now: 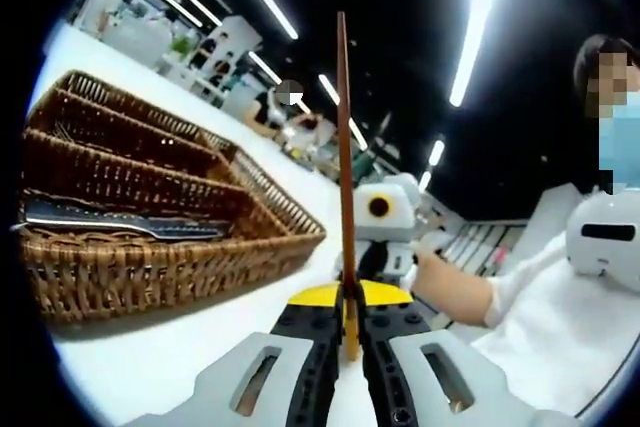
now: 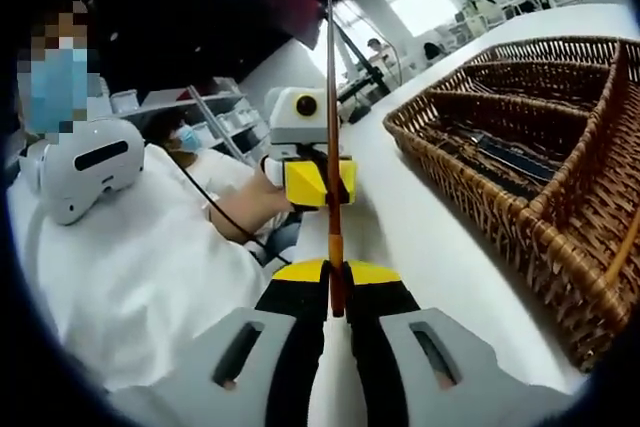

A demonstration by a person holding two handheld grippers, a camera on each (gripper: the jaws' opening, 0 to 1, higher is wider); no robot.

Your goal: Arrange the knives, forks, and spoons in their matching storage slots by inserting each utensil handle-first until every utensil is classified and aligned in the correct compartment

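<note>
Two grippers, each clamped on thin wooden-handled utensil seen edge-on, type unclear: my left gripper (image 1: 349, 332) pinches utensil (image 1: 345, 177); my right gripper (image 2: 336, 312) pinches second utensil (image 2: 331, 137). Wicker tray (image 1: 150, 267) on white table (image 1: 200, 347), near, dark cutlery (image 1: 120, 219) in front slot. Identify head first, then lower handle-first along matching slot.
</note>
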